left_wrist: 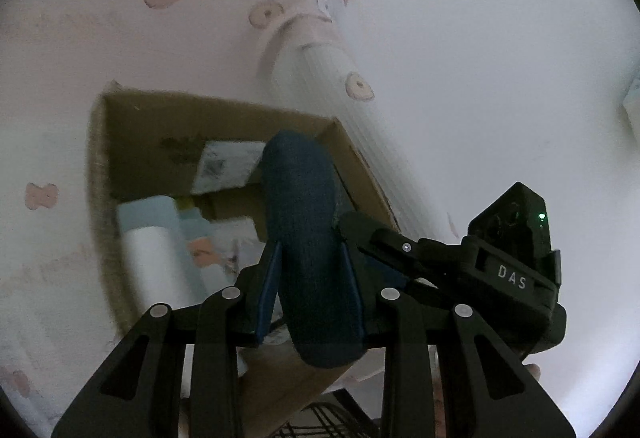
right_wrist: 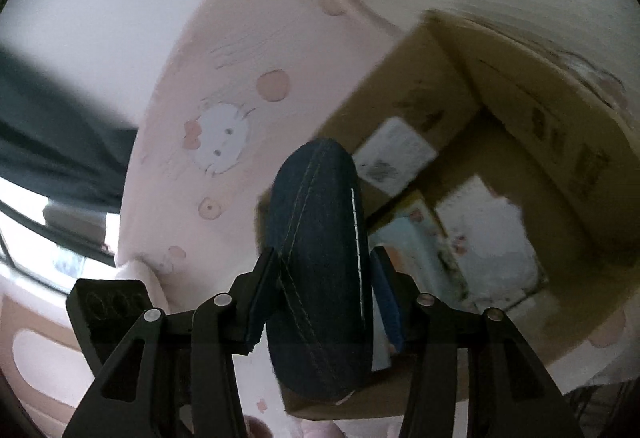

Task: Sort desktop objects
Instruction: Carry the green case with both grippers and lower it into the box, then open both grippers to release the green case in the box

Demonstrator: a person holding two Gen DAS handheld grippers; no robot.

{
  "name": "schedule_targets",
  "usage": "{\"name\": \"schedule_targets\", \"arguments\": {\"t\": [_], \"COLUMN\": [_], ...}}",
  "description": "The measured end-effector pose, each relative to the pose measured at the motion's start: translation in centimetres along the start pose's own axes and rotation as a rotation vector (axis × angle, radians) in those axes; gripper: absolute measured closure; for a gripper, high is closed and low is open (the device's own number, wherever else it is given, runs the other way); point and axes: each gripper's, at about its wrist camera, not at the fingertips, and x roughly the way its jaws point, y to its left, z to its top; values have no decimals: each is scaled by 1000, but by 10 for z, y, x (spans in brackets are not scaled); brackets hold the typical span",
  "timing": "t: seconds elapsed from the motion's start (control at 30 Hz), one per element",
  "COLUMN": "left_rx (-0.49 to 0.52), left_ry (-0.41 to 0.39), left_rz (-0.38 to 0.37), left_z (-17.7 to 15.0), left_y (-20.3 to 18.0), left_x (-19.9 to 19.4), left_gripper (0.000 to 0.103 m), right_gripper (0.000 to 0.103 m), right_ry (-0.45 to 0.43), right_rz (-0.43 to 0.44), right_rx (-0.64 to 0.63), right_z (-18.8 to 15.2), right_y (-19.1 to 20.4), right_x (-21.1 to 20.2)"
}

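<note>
- Left wrist view: the left gripper (left_wrist: 310, 270) has its jaws clamped on one end of a dark denim pouch (left_wrist: 302, 222), blue pads pressed to both its sides.
- The pouch hangs over the open cardboard box (left_wrist: 132, 126), which sits on a pink cartoon-print surface (left_wrist: 80, 50).
- In the box lie a pale blue booklet (left_wrist: 154, 212) and white labelled packets (left_wrist: 228, 166).
- The right gripper (left_wrist: 404, 250) shows at right, just beside the pouch.
- Right wrist view: the right gripper (right_wrist: 324, 282) grips the pouch (right_wrist: 320, 238) across its stitched seam, jaws tight on both sides.
- The box (right_wrist: 400, 98) lies ahead and to the right, papers (right_wrist: 488, 238) inside; blur softens detail.
</note>
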Motion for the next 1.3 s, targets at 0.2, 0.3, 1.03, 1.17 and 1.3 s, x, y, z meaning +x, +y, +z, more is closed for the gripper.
{"name": "schedule_targets", "arguments": {"t": [0.2,0.3,1.03,1.17,1.3], "left_rx": [-99,-113,-137,-139,-112], "left_ry": [93,104,264,248,214], "left_rz": [-14,4,95,95,103], "left_z": [-1,0,16,17,18], "left_y": [12,15,17,19,16], "left_x": [36,48,96,87,83], "left_gripper": [71,71,72,71,63], "right_gripper": [59,60,77,77,73], "right_ry": [13,30,248,277,284], "right_rz": [-99,-133,-457,-515,-518], "right_rx": [35,44,-61,-95,-123], "right_z": [7,13,51,53,55], "right_y": [-24,-31,-44,-47,-46], "right_x": [3,10,59,54,46]}}
